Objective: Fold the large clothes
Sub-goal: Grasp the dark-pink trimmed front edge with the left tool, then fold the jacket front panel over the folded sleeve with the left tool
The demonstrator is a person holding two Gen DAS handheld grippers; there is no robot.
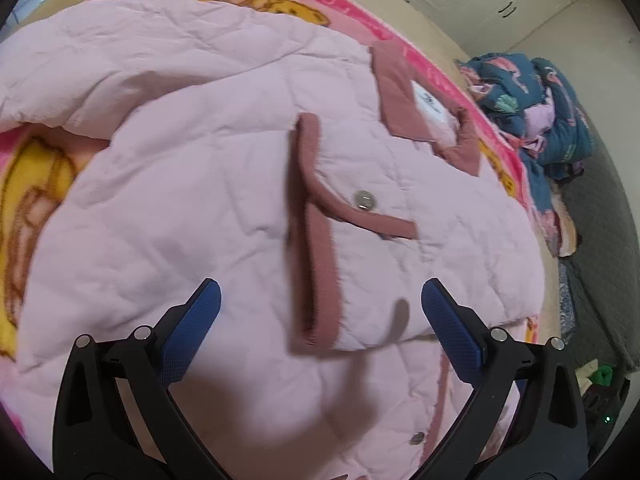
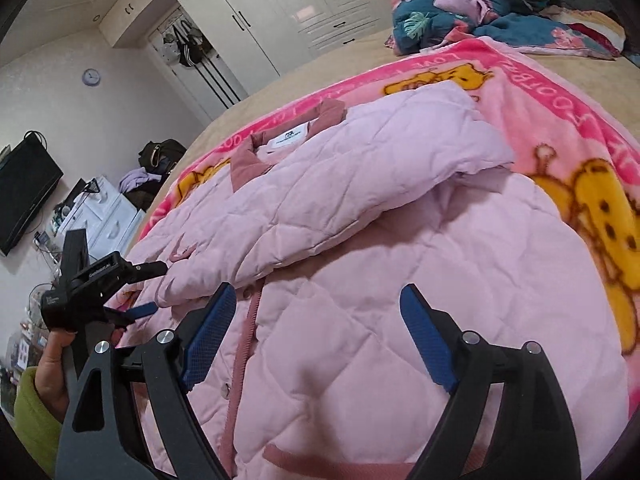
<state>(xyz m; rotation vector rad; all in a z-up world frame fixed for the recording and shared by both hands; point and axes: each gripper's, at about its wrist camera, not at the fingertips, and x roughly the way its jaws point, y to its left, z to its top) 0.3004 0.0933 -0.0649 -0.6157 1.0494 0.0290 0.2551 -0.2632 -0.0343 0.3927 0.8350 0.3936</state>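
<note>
A pale pink quilted jacket [image 1: 192,184] with dusty-rose trim lies spread on a bed. Its collar [image 1: 396,96] with a white label points away, and a snap button [image 1: 363,200] sits by a trimmed flap. In the right wrist view one sleeve [image 2: 360,168] lies folded across the jacket body [image 2: 440,300]. My left gripper [image 1: 320,300] hovers open just over the trimmed front edge, nothing between its blue pads. My right gripper [image 2: 318,296] is open above the jacket's front, also empty. The left gripper [image 2: 158,288] also shows at that view's left edge, by the sleeve's cuff, held by a hand in a green sleeve.
A pink cartoon blanket [image 2: 540,128] lies under the jacket on the beige bed [image 2: 320,64]. A pile of blue flowered clothes [image 2: 480,0] sits at the bed's far end. White wardrobes [image 2: 280,8], a drawer unit [image 2: 104,216] and a wall screen [image 2: 24,196] stand beyond the bed.
</note>
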